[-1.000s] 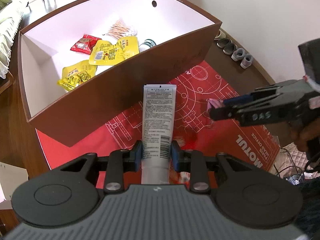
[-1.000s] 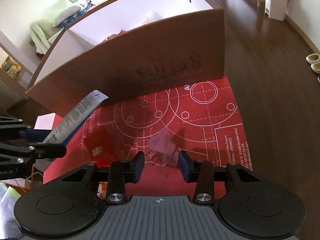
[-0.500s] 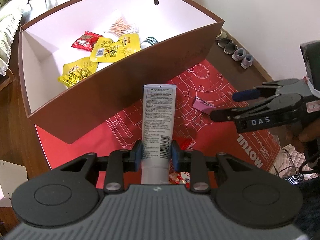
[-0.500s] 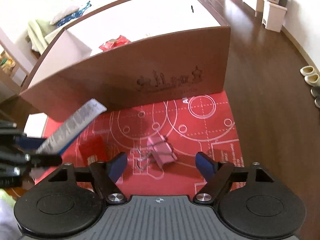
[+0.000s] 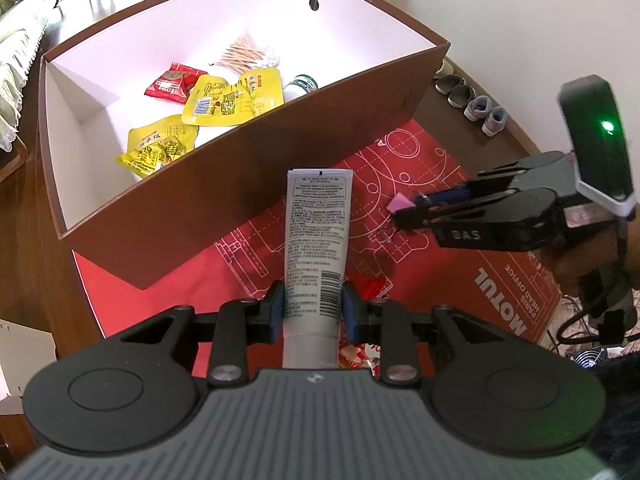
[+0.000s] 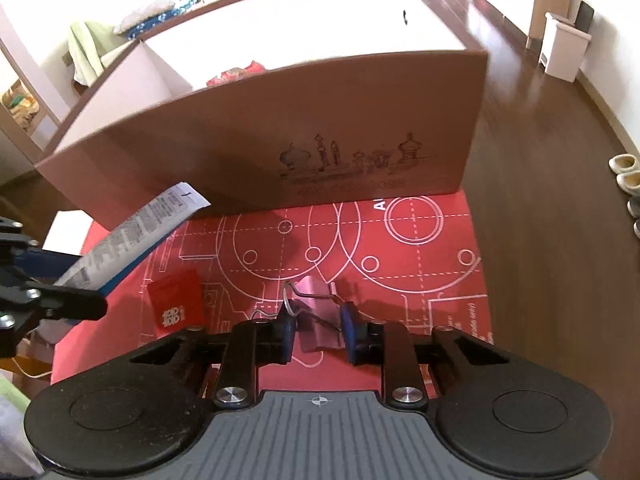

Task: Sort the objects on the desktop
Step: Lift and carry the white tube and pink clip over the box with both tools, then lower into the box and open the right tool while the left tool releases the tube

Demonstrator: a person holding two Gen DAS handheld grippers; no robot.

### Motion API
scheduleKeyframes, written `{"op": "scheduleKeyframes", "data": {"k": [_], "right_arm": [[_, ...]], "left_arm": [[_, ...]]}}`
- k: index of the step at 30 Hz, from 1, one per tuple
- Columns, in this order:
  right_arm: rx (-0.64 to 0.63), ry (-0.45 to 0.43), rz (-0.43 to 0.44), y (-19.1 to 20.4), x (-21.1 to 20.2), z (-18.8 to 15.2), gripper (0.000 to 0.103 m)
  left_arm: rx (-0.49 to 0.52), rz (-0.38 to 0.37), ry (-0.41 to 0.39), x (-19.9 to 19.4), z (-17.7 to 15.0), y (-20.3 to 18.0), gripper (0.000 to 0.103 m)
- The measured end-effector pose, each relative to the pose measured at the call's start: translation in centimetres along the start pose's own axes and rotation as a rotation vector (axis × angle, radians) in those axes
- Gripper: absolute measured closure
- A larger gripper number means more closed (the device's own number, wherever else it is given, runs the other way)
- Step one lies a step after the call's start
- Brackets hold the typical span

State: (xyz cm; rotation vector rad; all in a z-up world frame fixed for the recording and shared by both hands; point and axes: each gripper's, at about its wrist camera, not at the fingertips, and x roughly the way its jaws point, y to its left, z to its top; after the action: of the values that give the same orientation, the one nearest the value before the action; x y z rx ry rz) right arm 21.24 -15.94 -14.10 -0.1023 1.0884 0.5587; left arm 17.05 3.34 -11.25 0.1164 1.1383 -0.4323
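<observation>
Left claw (image 5: 313, 307) clenched on a white tube (image 5: 318, 240), crimped end pointing toward 12 o'clock at the near wall of the brown box (image 5: 248, 184). Right claw (image 6: 318, 330), jaws having just been closing, gripping a pink binder clip (image 6: 316, 316) low over the red mat (image 6: 420, 280) on the tabletop, wire handles sticking out toward 11 o'clock and a small red packet (image 6: 176, 306) lying at 9 o'clock from it. Inside the box: yellow snack packets (image 5: 228, 98), a red packet (image 5: 170, 84), cotton swabs (image 5: 246, 54) and a small bottle (image 5: 300, 86) at 1 o'clock of the yellow ones.
</observation>
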Motion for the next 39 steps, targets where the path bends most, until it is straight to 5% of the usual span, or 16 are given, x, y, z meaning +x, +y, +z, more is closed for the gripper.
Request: {"op": "scheduleKeyframes", "data": {"k": [23,39], "right_arm": [[-0.004,-0.122,0.087,1.3,-8.5,4.3,0.08],[-0.048,-0.209,0.11,1.6,-9.1,10.9,0.08]], "left_arm": [[0.03,-0.055,-0.138,-5.1,2.8,-1.4,0.078],[0.005,-0.021,-0.239,-7.8,6.4,1.2,0.078]]}}
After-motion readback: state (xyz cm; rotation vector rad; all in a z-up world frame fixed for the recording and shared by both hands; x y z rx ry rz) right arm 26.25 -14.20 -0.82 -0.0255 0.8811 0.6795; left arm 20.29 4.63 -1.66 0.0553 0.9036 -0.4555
